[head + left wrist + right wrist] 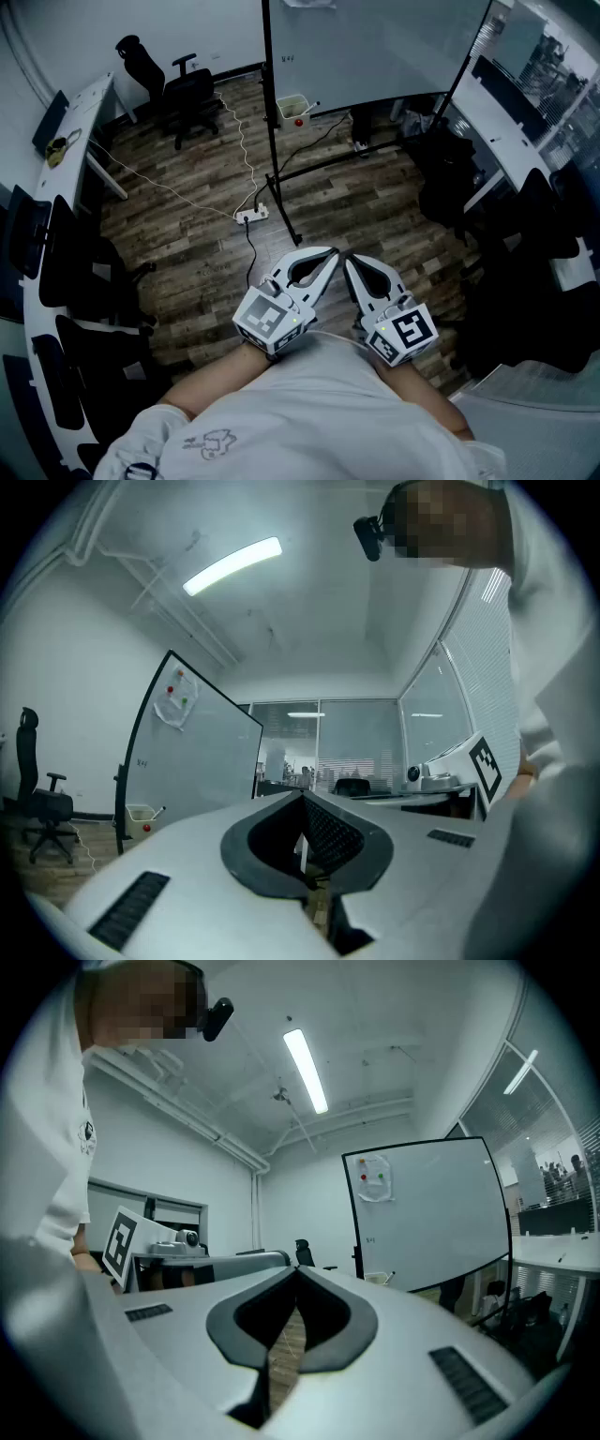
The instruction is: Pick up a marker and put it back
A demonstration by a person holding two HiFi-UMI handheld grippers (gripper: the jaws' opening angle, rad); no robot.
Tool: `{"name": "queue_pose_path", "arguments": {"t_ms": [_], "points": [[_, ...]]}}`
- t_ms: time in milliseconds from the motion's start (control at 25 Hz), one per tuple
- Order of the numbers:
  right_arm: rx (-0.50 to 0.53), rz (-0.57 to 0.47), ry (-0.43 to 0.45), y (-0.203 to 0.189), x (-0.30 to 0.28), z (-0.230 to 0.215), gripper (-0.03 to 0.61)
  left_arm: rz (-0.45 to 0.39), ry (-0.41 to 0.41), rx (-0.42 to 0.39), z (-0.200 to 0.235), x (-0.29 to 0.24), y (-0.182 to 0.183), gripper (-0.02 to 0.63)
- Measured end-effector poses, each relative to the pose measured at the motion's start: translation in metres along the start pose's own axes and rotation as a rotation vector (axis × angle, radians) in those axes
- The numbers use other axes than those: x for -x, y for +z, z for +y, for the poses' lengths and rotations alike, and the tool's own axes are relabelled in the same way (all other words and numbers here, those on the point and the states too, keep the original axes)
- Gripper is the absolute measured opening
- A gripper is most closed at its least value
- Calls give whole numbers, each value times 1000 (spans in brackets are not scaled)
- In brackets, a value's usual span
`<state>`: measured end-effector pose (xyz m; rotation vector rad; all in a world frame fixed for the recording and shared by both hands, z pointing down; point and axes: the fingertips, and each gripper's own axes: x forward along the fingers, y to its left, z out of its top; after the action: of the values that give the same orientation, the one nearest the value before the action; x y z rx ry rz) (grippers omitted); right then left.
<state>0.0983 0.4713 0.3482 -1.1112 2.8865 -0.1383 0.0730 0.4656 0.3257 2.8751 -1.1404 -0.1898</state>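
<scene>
Office, wood floor [187, 216], whiteboard [375, 47] ahead. Left tool [330, 255] and right tool [350, 262] are both closed on nothing, at our chest. Marker [315, 105] (tiny, prob. it) sits in the basket [292, 107], well apart. We'd step close and open one tool early.

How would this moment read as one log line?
left gripper: shut, empty | right gripper: shut, empty | both: close to torso | whiteboard: ahead | task: not started

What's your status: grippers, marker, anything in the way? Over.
Left gripper shut, empty; right gripper shut, empty. Marker apparently in white bin at whiteboard foot, not yet picked. Power strip and cables on floor between.
</scene>
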Motion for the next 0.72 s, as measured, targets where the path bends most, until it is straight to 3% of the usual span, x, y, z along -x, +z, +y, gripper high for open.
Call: {"name": "queue_pose_path", "arguments": {"t_ms": [360,720], "points": [[2,-6,-11,2,-12,-5,12,14,-19,13,12,-6,-4,5],[3,-22,-23,4,-56,-16,12,10,-52,36,53,-15,-3,5]]}}
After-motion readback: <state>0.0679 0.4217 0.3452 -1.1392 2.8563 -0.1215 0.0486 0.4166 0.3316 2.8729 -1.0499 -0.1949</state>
